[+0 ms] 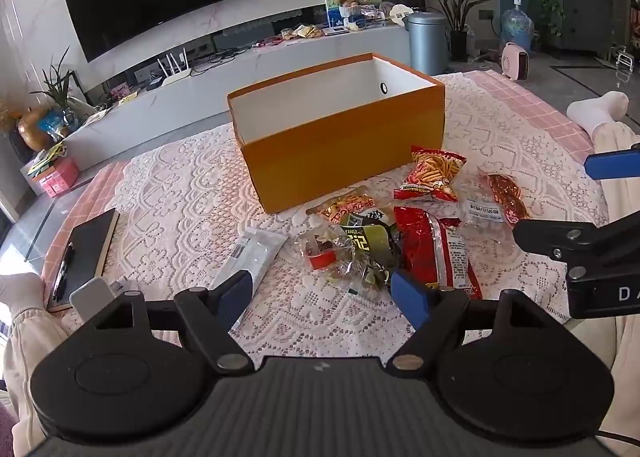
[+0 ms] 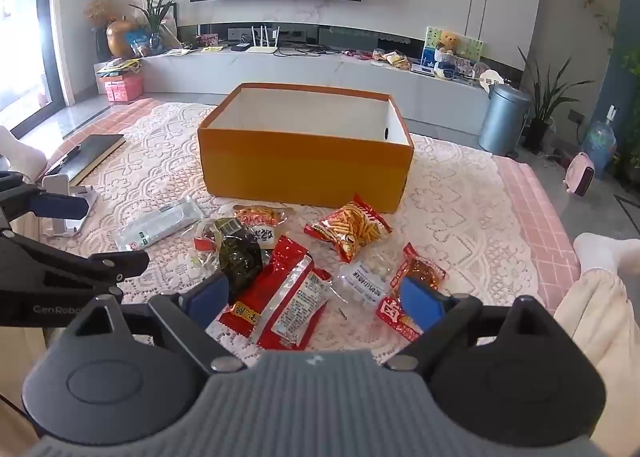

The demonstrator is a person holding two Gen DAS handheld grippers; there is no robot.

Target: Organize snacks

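An open orange box (image 1: 344,161) (image 2: 304,173) with a white, bare inside stands on the lace-covered table. In front of it lie loose snacks: a red-yellow stick-snack bag (image 1: 434,173) (image 2: 352,233), a long red packet (image 1: 436,249) (image 2: 284,297), a dark green packet (image 1: 368,241) (image 2: 238,253), a clear white packet (image 1: 256,257) (image 2: 160,225), a clear bag of white balls (image 2: 366,277) and an orange-brown packet (image 1: 508,197) (image 2: 420,269). My left gripper (image 1: 322,293) (image 2: 108,231) hovers open over the near side of the pile. My right gripper (image 2: 314,297) (image 1: 552,199) hangs open above the red packet, holding nothing.
A black notebook with a pen (image 1: 88,249) and a white phone stand (image 2: 68,201) lie at the table's left. A person's legs in pale trousers and white socks (image 1: 600,109) (image 2: 608,253) flank the table. Behind are a TV console and a grey bin (image 1: 426,41).
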